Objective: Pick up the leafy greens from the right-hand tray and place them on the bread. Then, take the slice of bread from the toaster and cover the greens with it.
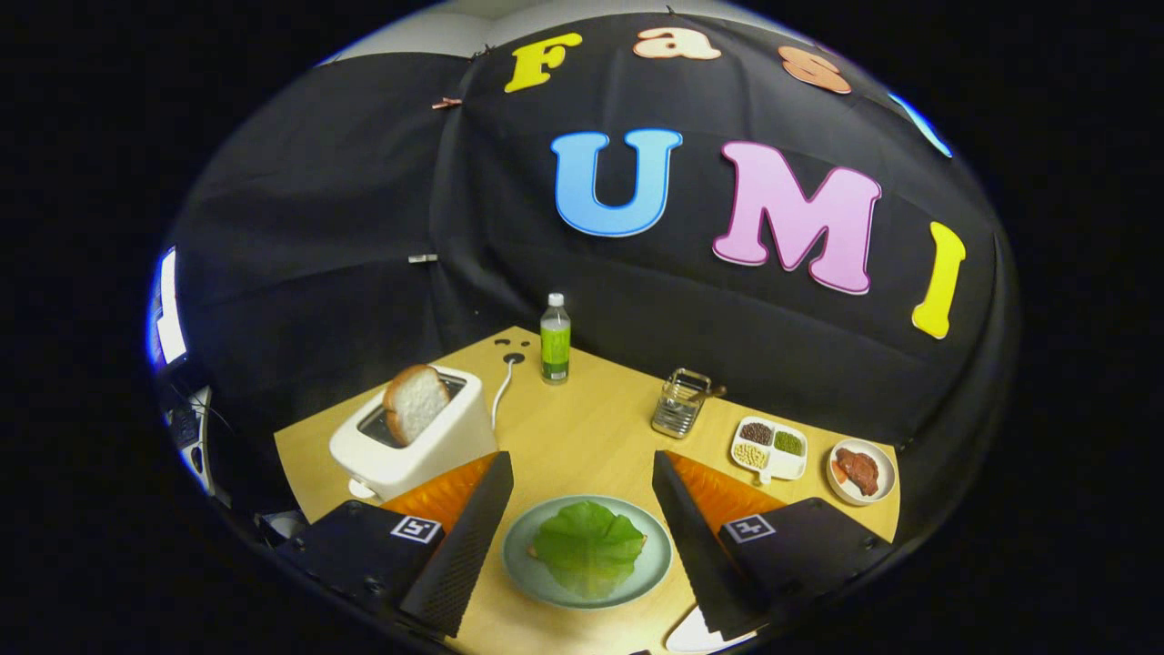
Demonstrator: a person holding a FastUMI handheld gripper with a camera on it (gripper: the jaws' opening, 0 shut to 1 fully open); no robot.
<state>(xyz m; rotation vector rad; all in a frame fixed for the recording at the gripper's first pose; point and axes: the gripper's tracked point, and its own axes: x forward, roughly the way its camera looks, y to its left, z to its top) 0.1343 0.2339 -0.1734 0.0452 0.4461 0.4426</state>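
Green leafy greens point(588, 546) lie on a pale plate point(655, 573) between the spread fingers of my gripper point(582, 523), which holds nothing. Beyond the left finger, a bread slice point(416, 402) stands in the white toaster point(414, 446). Farther on the bench point(582, 428) stand a bottle point(555, 338), a jar point(680, 403) and a divided dish point(769, 448).

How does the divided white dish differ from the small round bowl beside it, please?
The divided dish is squarish, split into compartments holding dark, green and pale grains; the round bowl is undivided and holds one reddish-brown piece. The dish lies nearer the metal basket. Both are white and lie beyond the open gripper.
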